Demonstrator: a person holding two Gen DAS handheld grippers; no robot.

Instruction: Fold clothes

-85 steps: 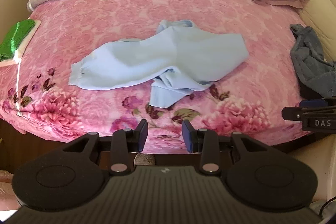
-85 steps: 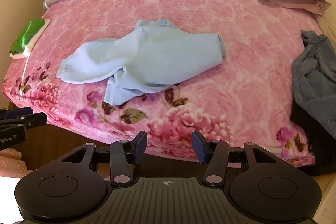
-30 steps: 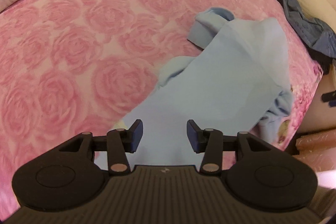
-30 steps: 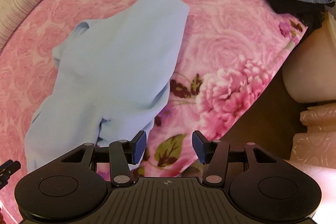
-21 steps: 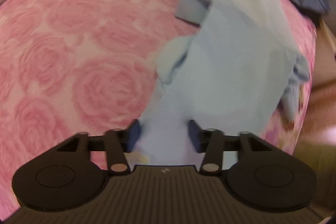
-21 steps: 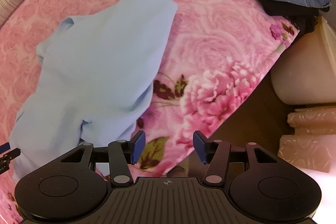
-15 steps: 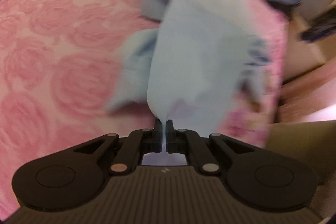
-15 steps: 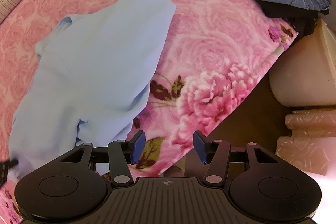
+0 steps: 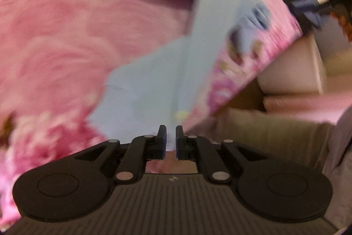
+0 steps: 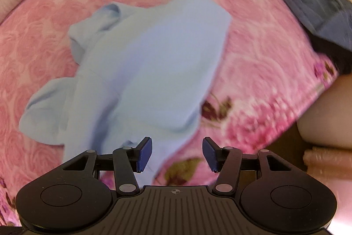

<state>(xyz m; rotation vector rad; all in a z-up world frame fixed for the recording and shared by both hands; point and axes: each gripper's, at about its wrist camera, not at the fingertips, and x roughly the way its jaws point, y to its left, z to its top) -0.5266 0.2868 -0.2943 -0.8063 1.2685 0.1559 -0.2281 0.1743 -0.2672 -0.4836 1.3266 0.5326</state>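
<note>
- A light blue garment lies crumpled on a pink floral bedspread, near the bed's front edge, part bunched at its far left.
- The left gripper, jaws drawn nearly together, pinches one end of the garment; in the blurred left view the cloth runs in a taut band from the pinch toward the rest of the heap.
- The right gripper hangs over the garment's near edge with jaws wide apart, holding nothing; its left finger is over blue cloth, the other over bedspread.
- A dark blue denim heap sits well apart at the bed's right edge.
- The step in hand appears to be the opening one: taking hold and pulling the garment out to flatten it, with no fold yet made.
- Next, the right gripper likely needs to drop onto a free edge or corner and close, so both can spread the cloth flat.
</note>
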